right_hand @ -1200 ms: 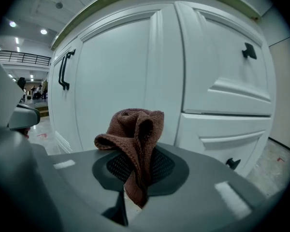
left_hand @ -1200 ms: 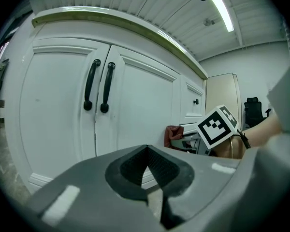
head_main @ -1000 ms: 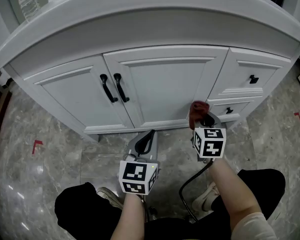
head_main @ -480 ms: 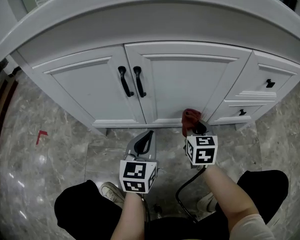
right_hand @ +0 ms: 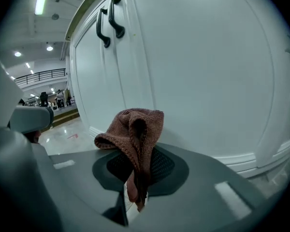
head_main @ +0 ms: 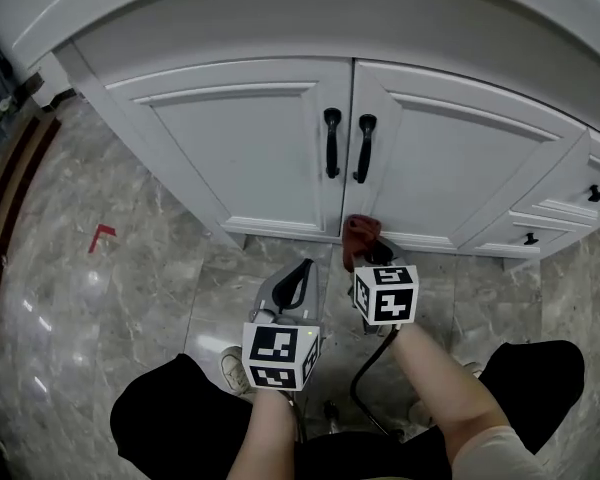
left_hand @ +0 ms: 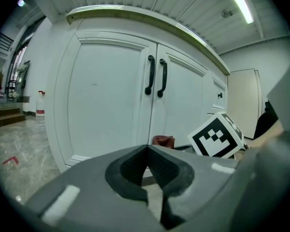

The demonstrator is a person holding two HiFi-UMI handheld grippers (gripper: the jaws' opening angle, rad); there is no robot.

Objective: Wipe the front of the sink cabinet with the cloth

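A: Head view?
B: Sink cabinet (head_main: 250,158), paired black handles (head_main: 347,146). Right gripper (head_main: 368,255) low at the door's bottom rail, the cloth (head_main: 361,232) (reddish-brown) at its tip, seemingly touching the door. Left gripper (head_main: 302,271) just beside it, over the floor (head_main: 130,268).
A: Left gripper view?
B: Fingers (left_hand: 129,169) clenched together, nothing between.
A: Right gripper view?
B: Fingers grasping the bunched cloth, close before the white panel.

In the head view we lose the top and part of the right-hand drawers of the sink cabinet (head_main: 240,158) past the picture's edges, the jaws of the right gripper (head_main: 370,256) sit mostly hidden behind its marker cube (head_main: 386,294), and we cannot tell whether the cloth (head_main: 360,233) touches the cabinet.
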